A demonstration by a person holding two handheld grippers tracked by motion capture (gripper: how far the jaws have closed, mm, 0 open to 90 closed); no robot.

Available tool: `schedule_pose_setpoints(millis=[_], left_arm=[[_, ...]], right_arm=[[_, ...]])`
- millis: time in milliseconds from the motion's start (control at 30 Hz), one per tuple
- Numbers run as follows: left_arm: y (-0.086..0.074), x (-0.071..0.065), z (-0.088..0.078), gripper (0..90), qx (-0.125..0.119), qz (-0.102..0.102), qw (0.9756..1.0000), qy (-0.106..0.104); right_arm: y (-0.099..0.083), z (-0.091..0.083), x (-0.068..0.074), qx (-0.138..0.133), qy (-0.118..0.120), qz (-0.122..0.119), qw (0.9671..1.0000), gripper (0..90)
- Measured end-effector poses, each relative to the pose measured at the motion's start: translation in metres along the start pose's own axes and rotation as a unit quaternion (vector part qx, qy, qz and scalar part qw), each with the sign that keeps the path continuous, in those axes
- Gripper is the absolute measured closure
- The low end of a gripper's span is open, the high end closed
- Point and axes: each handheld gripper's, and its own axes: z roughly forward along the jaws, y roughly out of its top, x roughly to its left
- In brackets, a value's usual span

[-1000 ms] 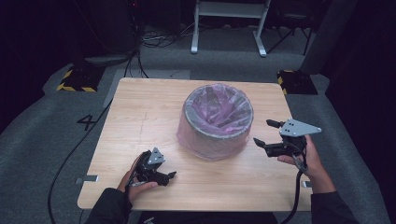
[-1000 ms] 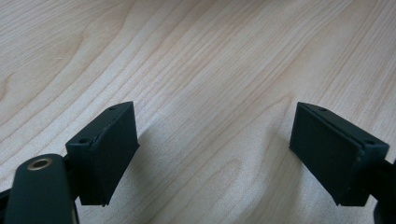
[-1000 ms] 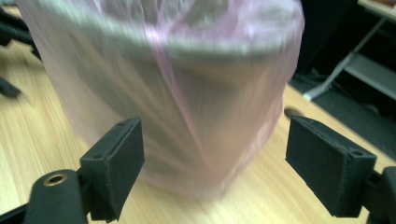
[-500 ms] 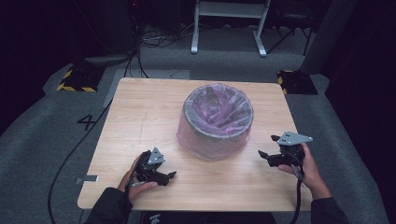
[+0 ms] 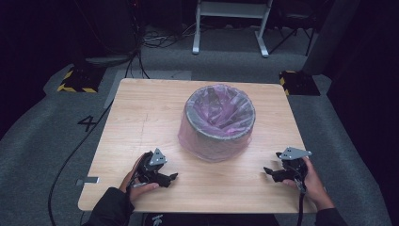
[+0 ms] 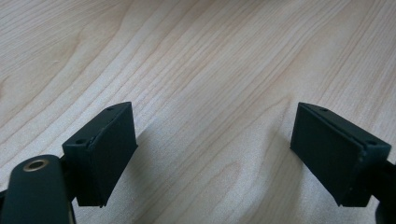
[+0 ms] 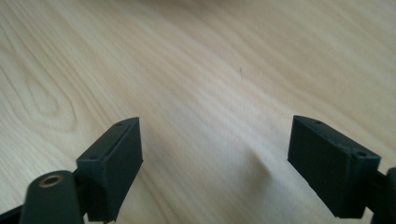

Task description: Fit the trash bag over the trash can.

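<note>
Both grippers [image 5: 170, 178] [image 5: 269, 173] wide, nr bin [image 5: 217, 123]

Each claw is matte black with flat rectangular jaw pads bearing small screw holes. The left claw [image 5: 165, 178] and right claw [image 5: 271, 173] each carry a grey three-cornered plate; behind them, dark sleeves, and a black cable trails from the right one.

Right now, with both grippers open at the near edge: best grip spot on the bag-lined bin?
Probably the rim of the bin: the pink bag folds over it, leaving a lip. Bring the right gripper in from the bin's near right side, one jaw inside, one outside.
</note>
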Motion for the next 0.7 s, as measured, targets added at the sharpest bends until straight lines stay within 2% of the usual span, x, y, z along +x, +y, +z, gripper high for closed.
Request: schedule_pose_setpoints(millis=[33,167,267,433,700], left_arm=[[0.0,0.0,0.0,13.8,0.0,0.0,1.0,0.0],[0.0,0.0,0.0,13.8,0.0,0.0,1.0,0.0],[0.0,0.0,0.0,13.8,0.0,0.001,1.0,0.001],[0.0,0.0,0.0,13.9,0.0,0.001,1.0,0.001],[0.0,0.0,0.0,13.9,0.0,0.001,1.0,0.001]], right_arm=[[-0.003,0.0,0.0,0.005,-0.002,0.0,1.0,17.2],[-0.015,-0.003,-0.001,-0.014,0.015,0.034,0.9992,16.7],[-0.026,-0.004,-0.003,-0.035,0.021,0.076,0.9963,16.5],[-0.03,-0.008,-0.001,-0.034,0.011,0.081,0.9961,16.3],[-0.031,-0.008,-0.002,-0.035,0.011,0.082,0.996,15.7]])
